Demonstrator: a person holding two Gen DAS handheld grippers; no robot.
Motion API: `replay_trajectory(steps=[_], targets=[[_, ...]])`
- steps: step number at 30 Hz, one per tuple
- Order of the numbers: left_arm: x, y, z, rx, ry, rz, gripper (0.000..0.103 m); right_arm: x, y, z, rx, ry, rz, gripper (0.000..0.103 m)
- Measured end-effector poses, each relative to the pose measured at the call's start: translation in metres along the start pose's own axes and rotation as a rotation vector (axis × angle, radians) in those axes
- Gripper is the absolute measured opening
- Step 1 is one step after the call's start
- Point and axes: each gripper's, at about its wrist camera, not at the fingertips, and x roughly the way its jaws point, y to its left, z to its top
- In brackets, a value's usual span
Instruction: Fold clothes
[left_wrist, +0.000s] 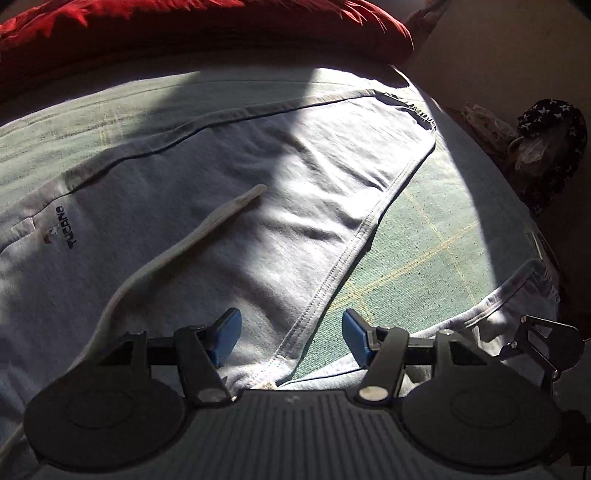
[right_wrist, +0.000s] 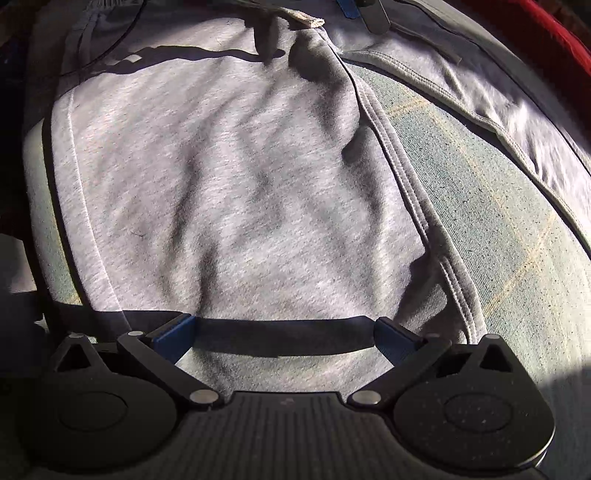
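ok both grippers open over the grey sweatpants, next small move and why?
Probably lower the left gripper and close on the stitched inseam between its pads. The grey sweatpants lie spread on the green cover, unfolded, and the right gripper holds nothing.

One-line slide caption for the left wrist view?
Open left claw hovers over grey sweatpants spread on a green cover.

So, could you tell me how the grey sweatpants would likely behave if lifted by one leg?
The grey sweatpants would probably sag limply: the fabric already lies in soft wrinkles. The loose drawstring would likely dangle. The knit looks matte, so probably not slippery.
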Motion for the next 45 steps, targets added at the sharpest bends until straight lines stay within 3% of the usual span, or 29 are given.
replay_trajectory(steps=[3,5,8,10,12,14,22,27,32,34,37,40,45], targets=[[0.017,0.003,0.000,-0.019,0.043,-0.019,0.060,-0.010,-0.005,0.009,0.048,-0.034,-0.029,0.103],[0.033,0.007,-0.005,-0.083,0.138,-0.103,0.062,-0.014,-0.009,0.012,0.068,-0.056,-0.042,0.103],[0.023,0.004,-0.004,-0.062,0.108,-0.137,0.063,-0.021,-0.017,0.014,0.081,-0.086,-0.050,0.103],[0.009,0.013,0.004,-0.090,0.042,-0.119,0.064,-0.021,-0.016,0.021,0.081,-0.106,-0.044,0.103],[0.001,0.026,0.012,-0.113,-0.005,-0.054,0.064,-0.021,-0.025,0.026,0.082,-0.132,-0.036,0.103],[-0.001,0.047,0.023,-0.151,-0.024,0.016,0.064,-0.022,-0.027,0.033,0.089,-0.169,-0.038,0.103],[0.026,0.114,0.038,-0.330,-0.056,0.153,0.064,-0.033,-0.054,0.050,0.141,-0.263,-0.043,0.103],[0.011,0.117,0.053,-0.342,-0.112,0.144,0.064,-0.033,-0.073,0.053,0.178,-0.286,-0.048,0.103],[0.034,0.119,0.073,-0.292,-0.087,0.087,0.066,-0.031,-0.084,0.066,0.230,-0.335,-0.023,0.103],[0.047,0.123,0.079,-0.293,-0.108,0.102,0.068,-0.032,-0.091,0.074,0.242,-0.363,-0.007,0.103],[0.048,0.133,0.090,-0.359,-0.180,0.213,0.066,-0.036,-0.106,0.086,0.247,-0.399,-0.010,0.103],[0.037,0.138,0.096,-0.416,-0.221,0.177,0.066,-0.038,-0.128,0.098,0.244,-0.435,-0.041,0.103],[0.036,0.123,0.094,-0.296,-0.164,0.153,0.069,-0.025,-0.170,0.129,0.228,-0.493,-0.085,0.103]])
